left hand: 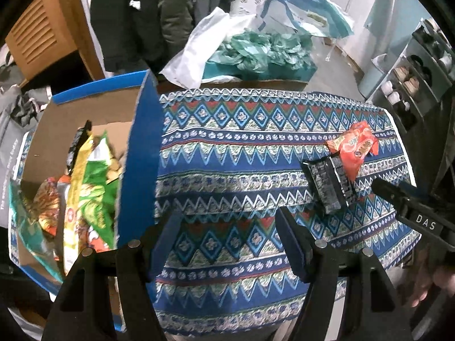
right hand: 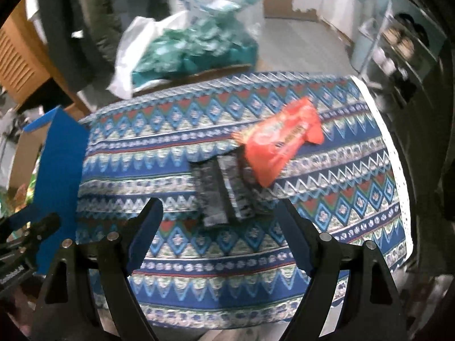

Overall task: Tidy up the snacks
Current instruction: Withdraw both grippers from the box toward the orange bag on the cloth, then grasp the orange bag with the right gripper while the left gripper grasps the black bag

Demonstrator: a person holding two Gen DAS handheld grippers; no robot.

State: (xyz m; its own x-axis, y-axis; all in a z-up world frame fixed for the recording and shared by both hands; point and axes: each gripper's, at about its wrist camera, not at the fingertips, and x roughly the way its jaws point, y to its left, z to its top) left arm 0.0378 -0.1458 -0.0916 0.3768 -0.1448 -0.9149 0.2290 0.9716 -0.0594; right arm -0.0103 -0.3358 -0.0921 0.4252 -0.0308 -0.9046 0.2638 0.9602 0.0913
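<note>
A blue cardboard box (left hand: 142, 153) stands at the left of the patterned tablecloth (left hand: 241, 147) and holds several snack bags, green, yellow and orange (left hand: 91, 187). Two dark snack bars (right hand: 221, 187) lie side by side on the cloth, and an orange-red snack bag (right hand: 280, 142) rests partly over their far ends. My right gripper (right hand: 219, 213) hangs open just short of the dark bars, nothing between its fingers. My left gripper (left hand: 227, 221) is open over bare cloth beside the box's right wall. The right gripper's body (left hand: 412, 207) shows near the dark bars (left hand: 330, 184) in the left wrist view.
Behind the table lie a white plastic bag (left hand: 193, 54) and crumpled teal bags on a teal box (left hand: 264, 51). A shelf unit with jars (left hand: 409, 85) stands at the right. Wooden furniture (left hand: 42, 37) and hanging dark coats (left hand: 136, 20) are at the back left.
</note>
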